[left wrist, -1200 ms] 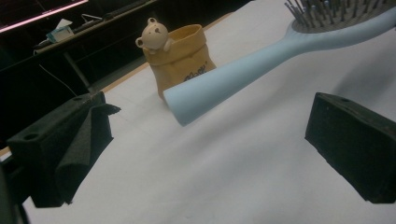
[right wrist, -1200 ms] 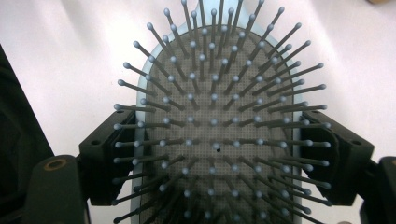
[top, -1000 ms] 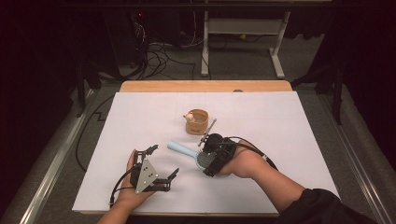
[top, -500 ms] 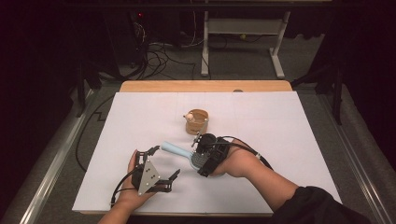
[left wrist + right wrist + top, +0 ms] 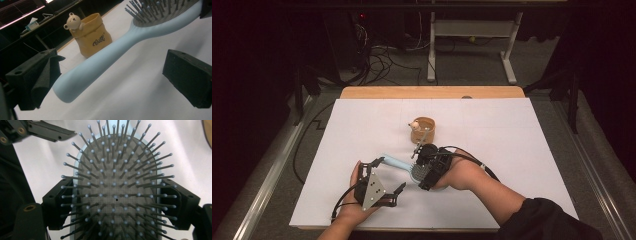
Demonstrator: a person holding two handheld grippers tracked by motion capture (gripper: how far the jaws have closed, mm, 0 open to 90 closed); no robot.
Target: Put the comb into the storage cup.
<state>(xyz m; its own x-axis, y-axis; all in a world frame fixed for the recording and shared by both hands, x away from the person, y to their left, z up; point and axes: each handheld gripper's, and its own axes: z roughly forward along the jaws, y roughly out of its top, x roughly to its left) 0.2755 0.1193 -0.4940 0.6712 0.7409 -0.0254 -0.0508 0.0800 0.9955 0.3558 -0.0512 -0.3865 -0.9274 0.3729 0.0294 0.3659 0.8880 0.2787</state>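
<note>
Pale-blue plastic hairbrush (image 5: 398, 163) is clamped by its bristled head in the right gripper (image 5: 426, 167), raised off the white bench (image 5: 522, 150). Its handle reaches between the left gripper's (image 5: 110, 82) spread, untouching jaws. Judged step: handover; next, close on the handle.

R tongs (image 5: 418, 167) grip hairbrush (image 5: 398, 164) nr L tongs (image 5: 388, 175).
</note>
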